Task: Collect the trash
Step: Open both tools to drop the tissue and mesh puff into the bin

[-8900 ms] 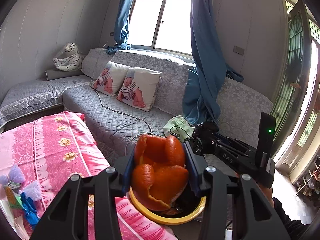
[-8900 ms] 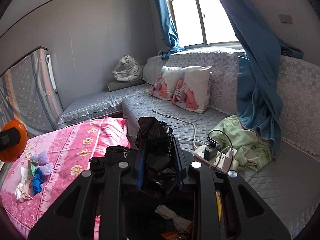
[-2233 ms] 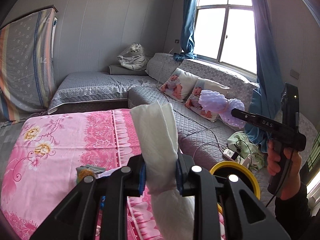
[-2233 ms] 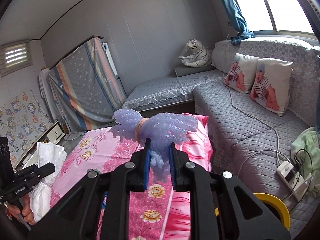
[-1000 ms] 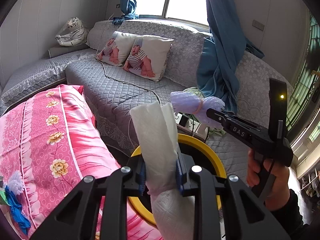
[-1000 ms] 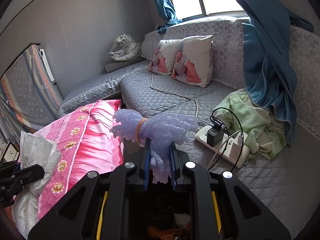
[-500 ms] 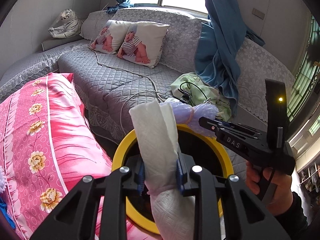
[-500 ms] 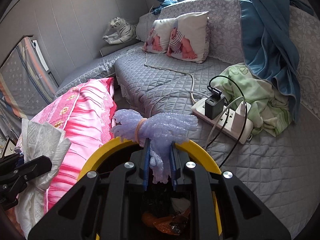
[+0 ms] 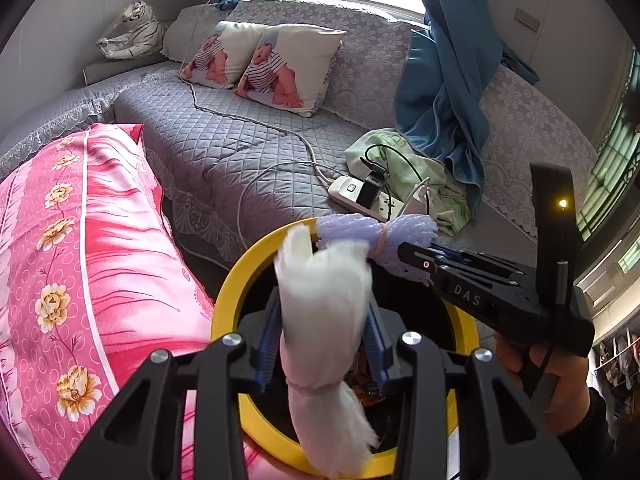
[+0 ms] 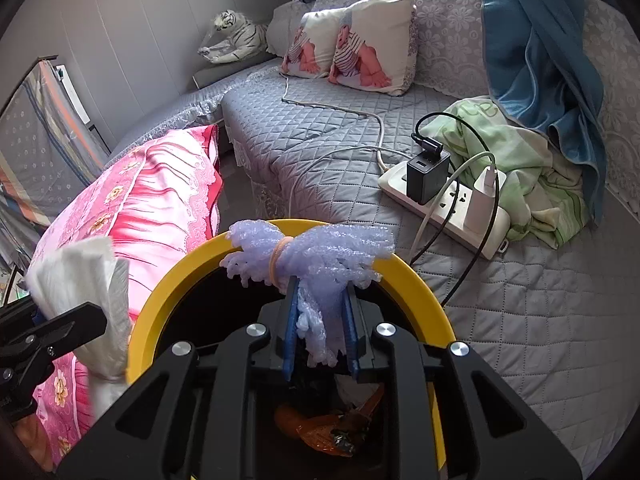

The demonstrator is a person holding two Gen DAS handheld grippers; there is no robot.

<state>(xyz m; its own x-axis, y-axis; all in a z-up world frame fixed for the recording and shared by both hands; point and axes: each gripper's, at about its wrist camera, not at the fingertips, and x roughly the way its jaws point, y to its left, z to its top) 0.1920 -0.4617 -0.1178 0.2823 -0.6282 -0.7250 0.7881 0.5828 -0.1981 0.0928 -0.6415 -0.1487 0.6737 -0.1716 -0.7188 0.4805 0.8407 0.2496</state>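
Left wrist view: a white paper wad (image 9: 324, 300), bound low down with a band, is seen between the blue pads of the left gripper (image 9: 323, 334), whose jaws have just been opening — whether the pads press on the wad cannot be told. It is held over the mouth of the yellow-rimmed bin (image 9: 236, 292). Beside it, a tied bundle of purple foam netting (image 10: 308, 256) is seen between the pads of the right gripper (image 10: 320, 330), whose jaws have also just been opening, above the same bin; whether it is gripped cannot be told. Orange peel (image 10: 320, 426) is seen lying inside the bin — a pink floral cloth (image 9: 80, 264) is spread alongside, and a power strip (image 10: 444, 210) lies on the grey quilted sofa (image 10: 520, 320).
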